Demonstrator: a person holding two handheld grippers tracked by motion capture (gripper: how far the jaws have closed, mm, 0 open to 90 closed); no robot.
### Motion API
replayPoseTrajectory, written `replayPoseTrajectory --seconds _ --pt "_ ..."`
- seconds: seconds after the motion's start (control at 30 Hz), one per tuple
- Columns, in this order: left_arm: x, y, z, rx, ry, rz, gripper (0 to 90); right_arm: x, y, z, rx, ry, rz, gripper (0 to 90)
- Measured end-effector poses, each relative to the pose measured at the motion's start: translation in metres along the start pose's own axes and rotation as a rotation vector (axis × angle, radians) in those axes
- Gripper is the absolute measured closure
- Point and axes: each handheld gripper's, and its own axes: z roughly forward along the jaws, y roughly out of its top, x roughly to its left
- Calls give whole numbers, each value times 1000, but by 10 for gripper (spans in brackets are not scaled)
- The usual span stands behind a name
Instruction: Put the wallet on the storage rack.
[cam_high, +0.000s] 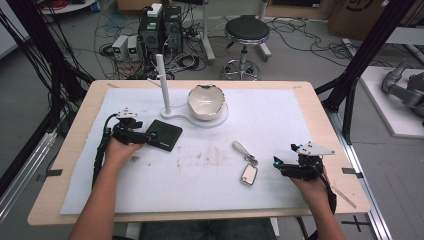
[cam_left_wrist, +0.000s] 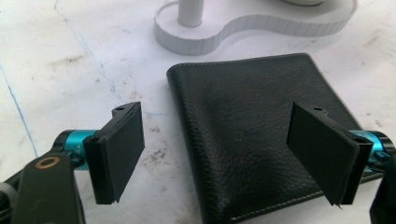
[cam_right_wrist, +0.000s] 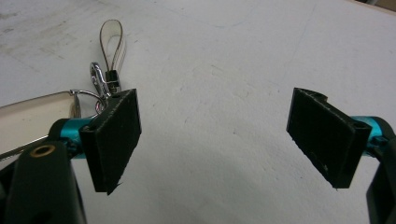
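Fingers (cam_left_wrist: 122, 151) of my left gripper (cam_left_wrist: 224, 156) stand spread wide, holding nothing; one pad hangs over the black leather wallet (cam_left_wrist: 252, 126), the other over bare white mat (cam_high: 280, 125) just beside the wallet's folded edge. That wallet lies flat, near the white stand (cam_high: 172, 112) with its upright post, and on the stand's far lobe sits a cracked white bowl (cam_high: 205, 101). My right gripper (cam_right_wrist: 215, 140) is likewise spread and empty, resting well apart from the wallet. Between the wallet and that gripper, close to the gripper, lies a key fob (cam_high: 248, 174) with a strap loop and metal clasp, untouched.
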Motion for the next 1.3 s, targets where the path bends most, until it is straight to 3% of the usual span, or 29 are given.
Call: replayPoseTrajectory --seconds 0.23,0.27,0.3,0.37,0.6,0.77,1.03,1.17,1.3 --pt "4 -3 7 31 -21 -23 264 -1 -2 -4 -1 -13 -3 178" --pt "4 -4 7 26 -43 -15 300 -2 -3 -4 -4 -14 -2 179" --pt "3 -4 7 24 -63 -3 419 -2 -3 -4 -3 -14 -2 178" --pt "3 -4 7 25 -77 -26 436 -1 -2 -4 -1 -15 -3 178" --pt "4 -5 7 19 -93 -40 502 2 -1 -3 1 -16 -18 179" --pt "8 -7 3 3 -92 -82 708 3 0 -3 8 -19 -27 179" --pt "2 0 -5 -1 -51 -35 803 4 0 -1 14 -13 -36 178" --pt "-5 7 -17 -49 -53 -6 812 5 0 0 15 -10 -43 178" --pt "-16 19 -31 -91 -54 50 818 6 1 1 15 -7 -46 178"
